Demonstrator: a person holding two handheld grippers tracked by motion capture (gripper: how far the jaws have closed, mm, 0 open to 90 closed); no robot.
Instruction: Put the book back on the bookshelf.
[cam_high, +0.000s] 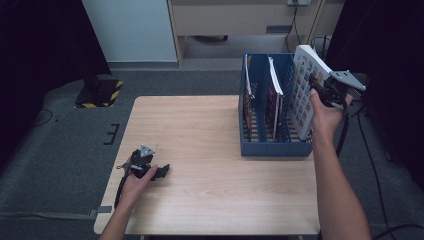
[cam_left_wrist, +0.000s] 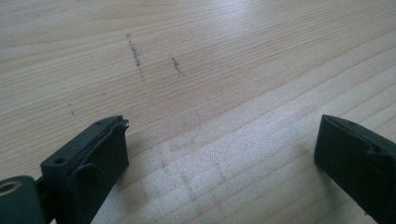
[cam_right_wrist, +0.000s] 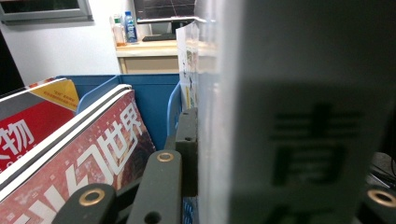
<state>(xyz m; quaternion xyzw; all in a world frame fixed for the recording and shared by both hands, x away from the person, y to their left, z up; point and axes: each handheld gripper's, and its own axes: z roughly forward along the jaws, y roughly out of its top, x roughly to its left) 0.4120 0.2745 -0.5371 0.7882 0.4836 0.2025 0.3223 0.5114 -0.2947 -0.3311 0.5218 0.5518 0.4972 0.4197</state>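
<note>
My right gripper (cam_high: 317, 86) is shut on a thick white book (cam_high: 303, 90) with a colourful grid cover, held upright and tilted over the right end of a blue file rack (cam_high: 272, 149). In the right gripper view the book's spine (cam_right_wrist: 299, 116) stands between the jaws, with one finger (cam_right_wrist: 187, 144) pressed flat on its cover. Two magazines (cam_high: 275, 95) stand in the rack's slots, and their red covers (cam_right_wrist: 88, 154) are to the left of the book. My left gripper (cam_high: 161, 172) lies on the wooden table (cam_high: 200, 130) at the front left. Its jaws (cam_left_wrist: 219, 135) are open over bare wood.
The rack stands at the table's right rear corner. Grey carpet surrounds the table, with a black-and-yellow striped base (cam_high: 100, 92) at the far left. A cabinet (cam_high: 240, 20) and cables (cam_high: 367, 135) lie behind and to the right.
</note>
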